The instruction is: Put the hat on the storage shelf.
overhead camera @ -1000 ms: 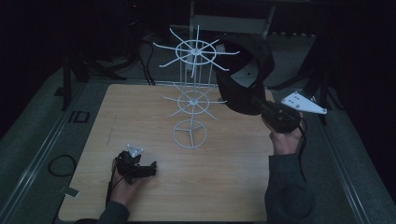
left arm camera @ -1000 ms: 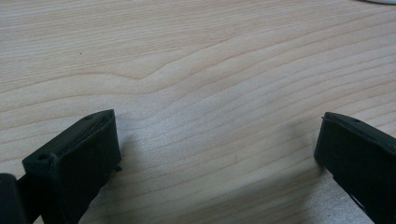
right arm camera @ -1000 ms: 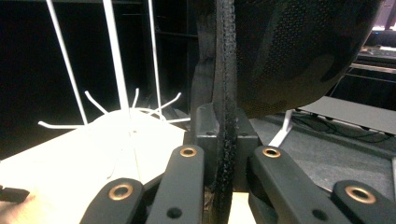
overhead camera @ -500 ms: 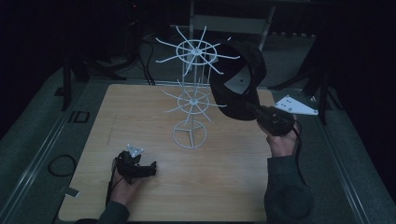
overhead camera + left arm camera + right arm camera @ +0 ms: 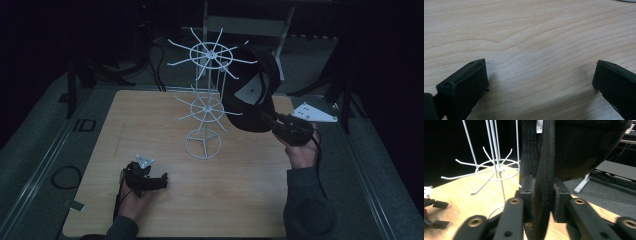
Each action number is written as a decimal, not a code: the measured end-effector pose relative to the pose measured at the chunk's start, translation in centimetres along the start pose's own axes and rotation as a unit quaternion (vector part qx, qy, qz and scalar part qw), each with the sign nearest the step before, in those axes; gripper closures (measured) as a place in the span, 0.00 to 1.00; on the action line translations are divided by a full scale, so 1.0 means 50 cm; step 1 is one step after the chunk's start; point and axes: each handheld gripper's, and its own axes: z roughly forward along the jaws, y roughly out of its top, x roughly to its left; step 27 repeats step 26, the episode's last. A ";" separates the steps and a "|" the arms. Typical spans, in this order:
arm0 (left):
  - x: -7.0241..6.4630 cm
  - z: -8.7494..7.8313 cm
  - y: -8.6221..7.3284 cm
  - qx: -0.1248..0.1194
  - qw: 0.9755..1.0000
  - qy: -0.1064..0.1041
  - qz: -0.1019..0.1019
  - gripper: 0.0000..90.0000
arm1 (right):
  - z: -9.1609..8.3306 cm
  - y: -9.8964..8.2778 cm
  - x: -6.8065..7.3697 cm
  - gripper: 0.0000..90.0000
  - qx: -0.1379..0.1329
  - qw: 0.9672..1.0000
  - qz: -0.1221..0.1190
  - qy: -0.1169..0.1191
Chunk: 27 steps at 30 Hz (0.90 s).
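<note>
Black cap: a dark fabric baseball cap [image 5: 250, 100] held up in the air just right of the white wire two-tier display stand [image 5: 206, 107], its brim edge pinched, crown toward the upper spokes.
Right hand-held gripper: [image 5: 280, 126] clenched on the cap's brim; in the right gripper view the stiff dark brim [image 5: 544, 195] runs upright between both jaws.
Left hand-held gripper: [image 5: 159, 181] resting on the near left of the light wooden table [image 5: 150, 125], jaws spread wide, nothing between them.
Stand: base ring on the table's middle, spokes of both tiers bare.
Step in hand, as I judge it: hanging the cap on an upper spoke.
Doing it well: bring the cap's opening over a spoke tip, approach slowly, keep the pinch firm, release only once the spoke carries the weight.
Risk: the light stand could tip if pushed sideways.
</note>
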 end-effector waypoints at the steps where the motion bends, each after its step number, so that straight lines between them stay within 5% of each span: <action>1: 0.000 0.000 0.000 0.000 1.000 0.000 0.000 0.00 | -0.001 0.001 0.000 0.74 0.001 1.000 0.001 -0.001; 14: 0.000 0.000 0.000 0.000 1.000 0.000 0.001 0.00 | 0.012 -0.004 -0.004 0.24 0.034 0.999 0.016 -0.021; 27: 0.000 0.000 0.000 0.000 1.000 0.000 0.000 0.00 | 0.011 -0.025 -0.010 0.16 0.038 0.999 0.031 -0.020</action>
